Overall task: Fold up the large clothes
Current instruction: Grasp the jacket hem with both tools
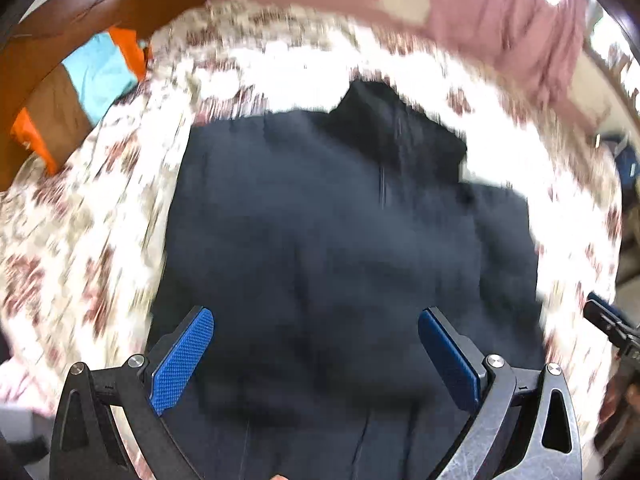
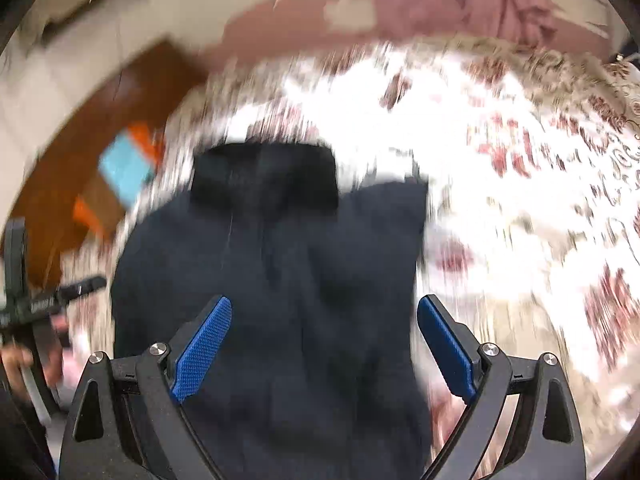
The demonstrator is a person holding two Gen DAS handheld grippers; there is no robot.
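A dark navy garment [image 1: 320, 240] lies flat on a bed with a floral cover [image 1: 88, 216]; its collar or hood end points away from me. It also shows in the right wrist view [image 2: 280, 280]. My left gripper [image 1: 316, 320] is open and empty, held above the near part of the garment. My right gripper [image 2: 324, 308] is open and empty, also above the garment near its right edge. Both views are blurred by motion. The left gripper [image 2: 60, 292] shows at the left edge of the right wrist view.
The floral bed cover [image 2: 520, 200] spreads around the garment. A pink quilt [image 1: 480, 8] lies at the far side. A brown wooden piece [image 1: 60, 40] with orange and light blue items [image 1: 100, 72] stands at the far left. The right gripper's tip [image 1: 612, 324] shows at the right edge.
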